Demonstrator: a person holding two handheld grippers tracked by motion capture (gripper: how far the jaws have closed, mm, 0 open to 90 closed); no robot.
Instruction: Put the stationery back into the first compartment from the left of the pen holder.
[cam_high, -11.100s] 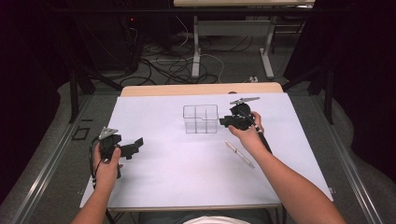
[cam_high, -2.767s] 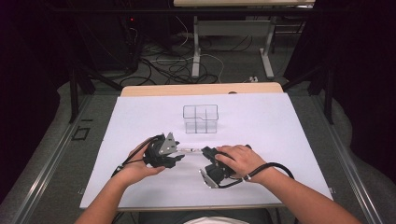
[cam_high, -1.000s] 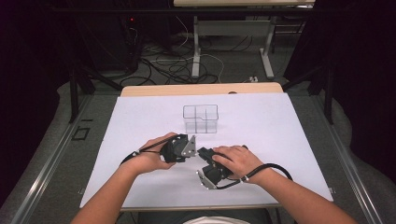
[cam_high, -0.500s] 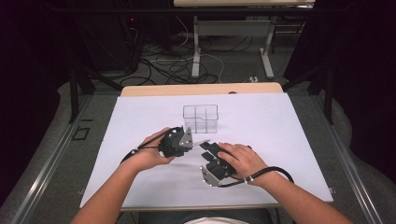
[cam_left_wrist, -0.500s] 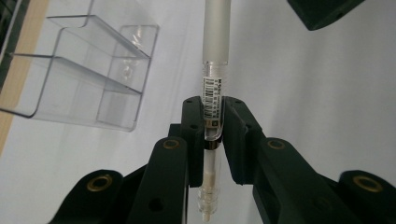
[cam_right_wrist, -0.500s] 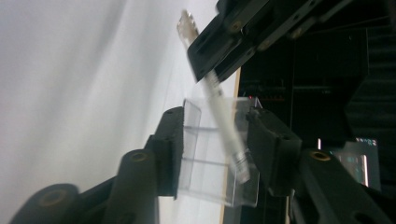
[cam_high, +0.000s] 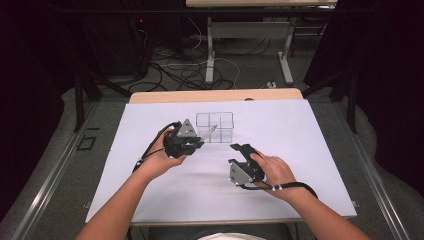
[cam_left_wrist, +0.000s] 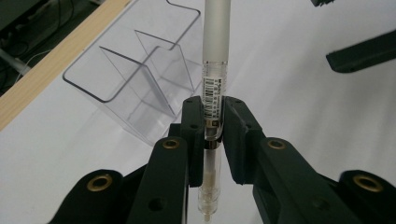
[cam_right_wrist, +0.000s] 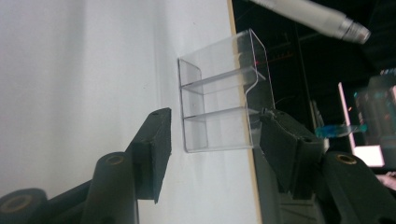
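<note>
A translucent white pen (cam_left_wrist: 213, 70) with a barcode label stands between the jaws of my left gripper (cam_left_wrist: 213, 109), which is shut on its barrel. In the high view this gripper (cam_high: 196, 142) hangs just left of a clear plastic organiser (cam_high: 215, 122), and the pen (cam_high: 209, 133) slants up toward the organiser's near-left wall. The organiser (cam_left_wrist: 135, 70) has several open compartments. My right gripper (cam_high: 241, 148) rests lower on the table, to the organiser's front right, open with nothing in it. In the right gripper view its jaws (cam_right_wrist: 217, 122) frame the organiser (cam_right_wrist: 219, 107) from a distance, with the pen's end (cam_right_wrist: 310, 15) at the top.
White paper (cam_high: 300, 145) covers the tabletop, with a wooden edge (cam_high: 215, 96) at the far side just behind the organiser. Cables trail from both grippers toward the front. Beyond the table are dark floor, cords and table legs.
The pen, first lying on the table's right side, now sits in my left gripper. In the last second that gripper rose and moved toward the organiser; my right gripper drew back slightly.
</note>
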